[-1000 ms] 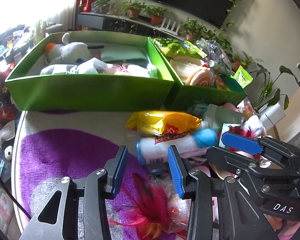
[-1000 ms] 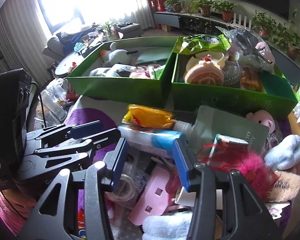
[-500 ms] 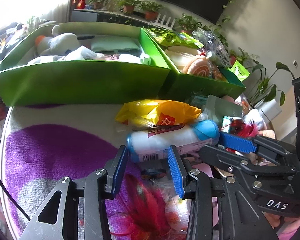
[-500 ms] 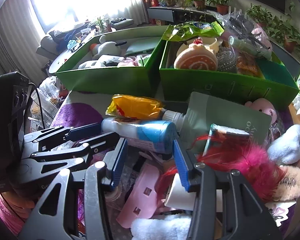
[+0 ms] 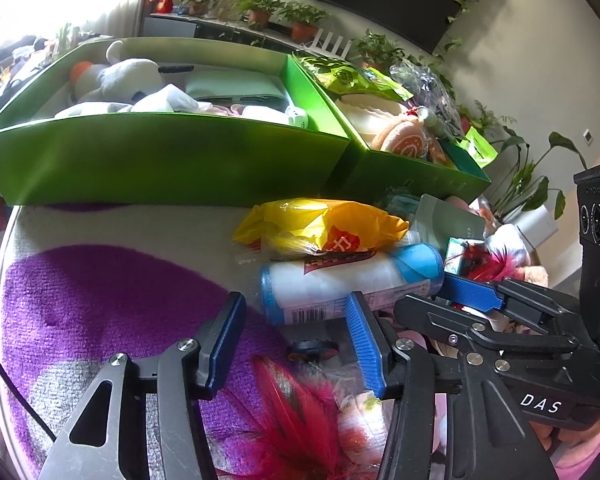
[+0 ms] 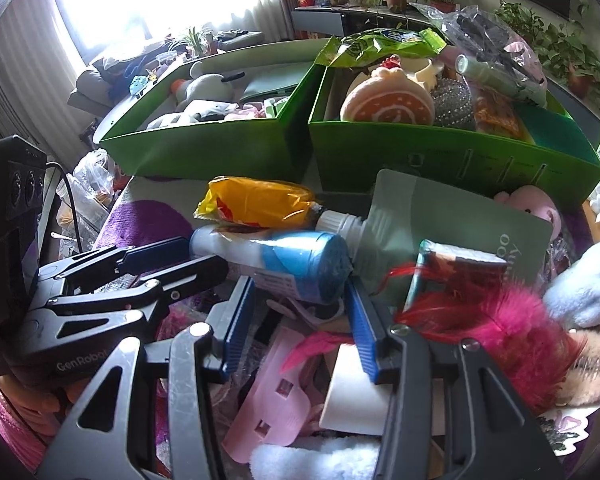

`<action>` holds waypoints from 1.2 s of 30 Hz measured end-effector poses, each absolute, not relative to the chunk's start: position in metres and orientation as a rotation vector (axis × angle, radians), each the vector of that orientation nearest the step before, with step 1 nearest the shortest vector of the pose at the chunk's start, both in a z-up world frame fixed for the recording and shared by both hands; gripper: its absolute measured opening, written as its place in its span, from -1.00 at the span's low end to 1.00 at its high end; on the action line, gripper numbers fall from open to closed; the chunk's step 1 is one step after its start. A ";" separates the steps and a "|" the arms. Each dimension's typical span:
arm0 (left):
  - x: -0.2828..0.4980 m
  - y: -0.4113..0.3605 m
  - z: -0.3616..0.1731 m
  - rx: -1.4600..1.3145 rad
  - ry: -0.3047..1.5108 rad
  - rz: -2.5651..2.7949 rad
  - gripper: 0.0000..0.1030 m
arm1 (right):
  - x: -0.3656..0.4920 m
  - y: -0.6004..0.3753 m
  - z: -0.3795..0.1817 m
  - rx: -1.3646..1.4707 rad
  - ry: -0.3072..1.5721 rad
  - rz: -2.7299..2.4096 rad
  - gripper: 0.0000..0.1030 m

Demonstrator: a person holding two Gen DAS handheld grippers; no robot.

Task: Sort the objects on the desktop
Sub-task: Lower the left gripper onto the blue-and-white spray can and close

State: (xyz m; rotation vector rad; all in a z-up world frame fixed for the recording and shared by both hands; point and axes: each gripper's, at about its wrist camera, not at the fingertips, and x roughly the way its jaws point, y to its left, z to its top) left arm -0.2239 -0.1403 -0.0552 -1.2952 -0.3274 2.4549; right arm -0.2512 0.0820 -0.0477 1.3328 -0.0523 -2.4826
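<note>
Feathers (image 5: 284, 432) hide the bench below the left tool (image 5: 296, 344), just opened, empty; right tool (image 6: 300, 328) gapes, its grip unclear.

Two open boxes stand side by side at the far edge of the table (image 5: 112, 228), the left box (image 5: 168, 168) holding a plush toy (image 5: 120, 78) and folded cloth, the right box (image 6: 440, 156) holding a round cushion (image 6: 388, 102), a scouring ball (image 6: 454, 102) and a snack bag (image 6: 380, 46) on top. Just in front of them a crinkled packet (image 5: 324, 224) lies on a wrapped roll (image 5: 348, 284), which lies crosswise on the table. To the right of the roll lies a spouted pouch (image 6: 440, 220), with a feather toy (image 6: 496, 320) nearer. The mat (image 5: 100, 292) covers the table's near left.
</note>
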 end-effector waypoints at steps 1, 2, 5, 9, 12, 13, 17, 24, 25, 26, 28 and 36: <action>-0.224 -0.140 -0.055 -1.291 -0.333 2.452 0.01 | -0.251 0.082 -0.048 1.333 -0.055 -2.482 -0.12; -0.224 -0.140 -0.055 -1.284 -0.337 2.446 0.01 | -0.252 0.082 -0.048 1.334 -0.054 -2.481 -0.12; -0.223 -0.136 -0.055 -1.262 -0.314 2.461 0.01 | -0.253 0.080 -0.049 1.335 -0.042 -2.481 -0.16; -0.220 -0.135 -0.053 -1.258 -0.285 2.468 -0.01 | -0.253 0.079 -0.049 1.335 -0.045 -2.486 -0.19; -0.217 -0.134 -0.051 -1.255 -0.271 2.481 -0.01 | -0.252 0.080 -0.047 1.338 -0.065 -2.484 -0.20; -0.216 -0.134 -0.050 -1.256 -0.272 2.483 -0.01 | -0.251 0.081 -0.047 1.338 -0.069 -2.483 -0.20; -0.212 -0.134 -0.044 -1.244 -0.267 2.503 -0.01 | -0.247 0.081 -0.042 1.325 -0.076 -2.478 -0.20; -0.202 -0.136 -0.029 -1.219 -0.252 2.539 -0.01 | -0.239 0.079 -0.031 1.294 -0.085 -2.469 -0.20; -0.201 -0.136 -0.026 -1.214 -0.246 2.545 -0.01 | -0.238 0.078 -0.029 1.289 -0.089 -2.466 -0.20; -0.199 -0.137 -0.024 -1.209 -0.243 2.550 -0.01 | -0.237 0.078 -0.028 1.287 -0.091 -2.465 -0.20; -0.196 -0.138 -0.020 -1.201 -0.242 2.559 -0.01 | -0.234 0.078 -0.024 1.276 -0.089 -2.464 -0.20; -0.187 -0.142 0.001 -1.154 -0.225 2.607 -0.01 | -0.223 0.071 -0.009 1.223 -0.073 -2.464 -0.20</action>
